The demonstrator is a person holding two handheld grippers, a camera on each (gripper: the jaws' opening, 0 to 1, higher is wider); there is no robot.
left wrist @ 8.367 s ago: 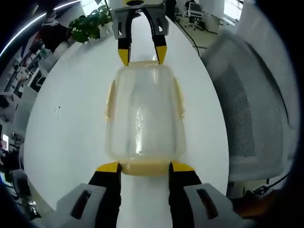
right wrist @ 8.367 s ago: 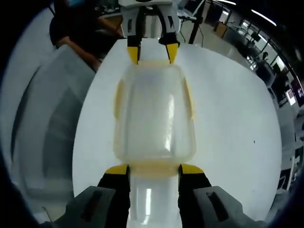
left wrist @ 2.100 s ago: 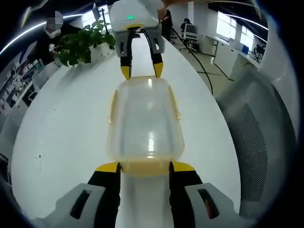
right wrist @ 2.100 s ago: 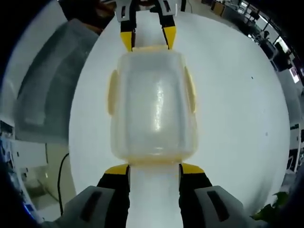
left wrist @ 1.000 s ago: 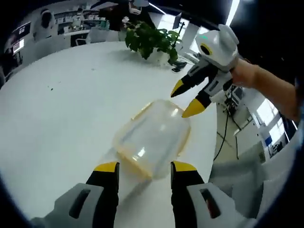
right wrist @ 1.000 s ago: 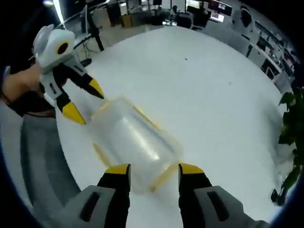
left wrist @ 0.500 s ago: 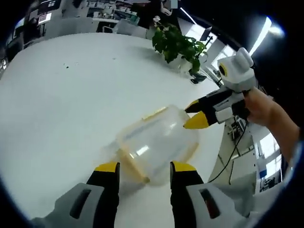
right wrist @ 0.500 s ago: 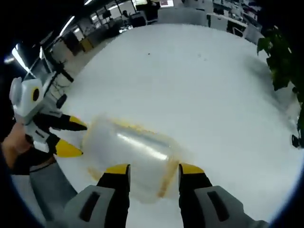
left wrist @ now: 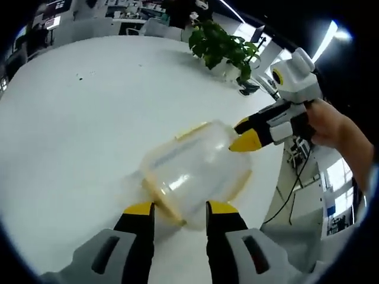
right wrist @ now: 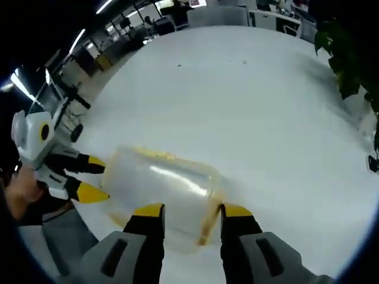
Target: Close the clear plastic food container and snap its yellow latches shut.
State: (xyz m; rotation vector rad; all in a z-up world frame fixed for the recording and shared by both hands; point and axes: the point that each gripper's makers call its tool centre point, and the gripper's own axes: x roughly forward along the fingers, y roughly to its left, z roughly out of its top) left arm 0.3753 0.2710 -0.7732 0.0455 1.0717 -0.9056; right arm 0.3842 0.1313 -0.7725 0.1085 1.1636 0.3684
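The clear plastic food container (left wrist: 192, 171) lies lid-on upon the white table (left wrist: 71, 124), directly ahead of your left gripper (left wrist: 176, 208) and just past its tips. Its long axis runs on a slant from those jaws away toward your right gripper (left wrist: 244, 135), which comes in from the right and rests its lower yellow tip against the far end. One yellow latch (left wrist: 163, 198) runs along the near end, right in front of your left jaws; another yellow latch (left wrist: 190, 130) shows along the far long edge. Whether either is snapped down I cannot tell.

From your right gripper (right wrist: 185, 210), the container (right wrist: 160, 189) again sits just beyond the tips, its length stretching left toward your left gripper (right wrist: 95, 177).

Both grippers stand moderately parted, holding nothing; each set of jaws brackets an end of the box.

The end latches lie nearest each gripper, so each hand looks best placed for its own end. A potted plant (left wrist: 222, 47) stands well beyond.
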